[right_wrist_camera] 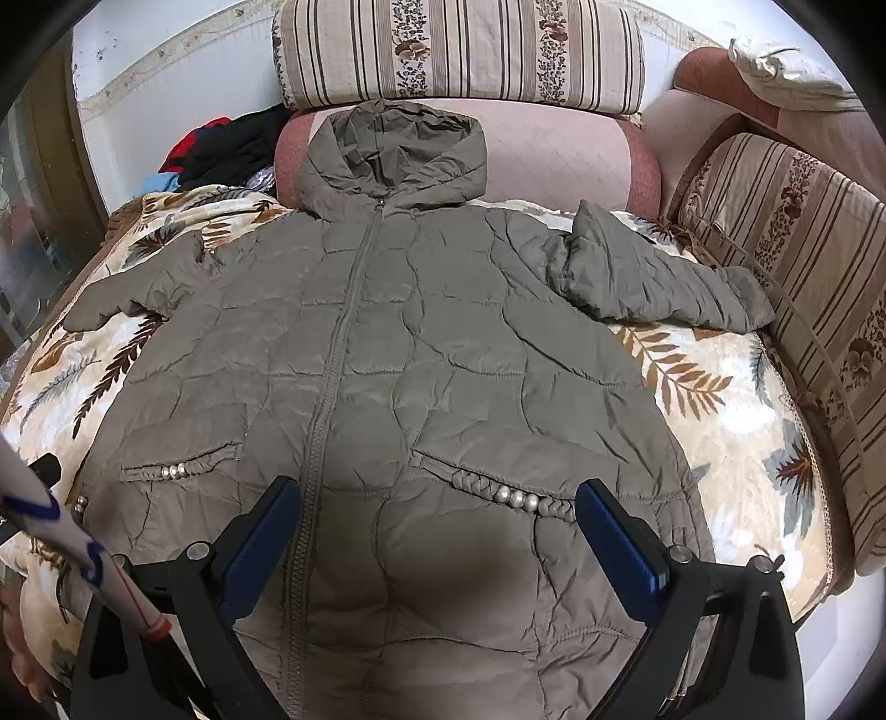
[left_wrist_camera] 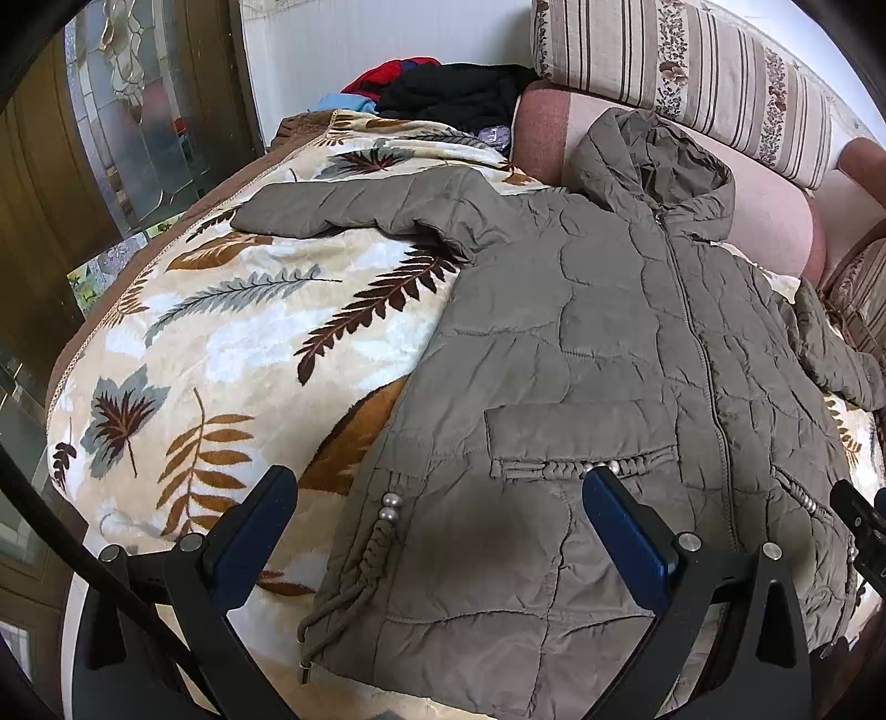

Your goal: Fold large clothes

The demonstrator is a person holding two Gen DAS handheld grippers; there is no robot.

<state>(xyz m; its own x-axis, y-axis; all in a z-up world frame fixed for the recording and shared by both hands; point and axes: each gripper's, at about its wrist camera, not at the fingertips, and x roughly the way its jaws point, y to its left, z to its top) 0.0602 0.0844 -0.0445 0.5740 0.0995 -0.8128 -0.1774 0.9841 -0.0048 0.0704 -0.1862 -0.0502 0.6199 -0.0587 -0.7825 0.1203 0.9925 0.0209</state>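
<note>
Olive coat (right_wrist_camera: 421, 354) flat, zipped, on leafy blanket (right_wrist_camera: 714, 399) | hood by striped cushion (right_wrist_camera: 459, 52) | left gripper (left_wrist_camera: 440, 498), right gripper (right_wrist_camera: 437, 509) over hem, both wide open, empty

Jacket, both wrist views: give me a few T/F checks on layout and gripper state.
1. The jacket lies front up, zipper closed. True.
2. The hood is folded down over the chest. False: it lies above the collar, against the pink cushion.
3. Both sleeves are spread out to the sides. True.
4. The left gripper is shut on the hem. False: it is open and holds nothing.
5. The right gripper is open over the lower jacket. True.
</note>
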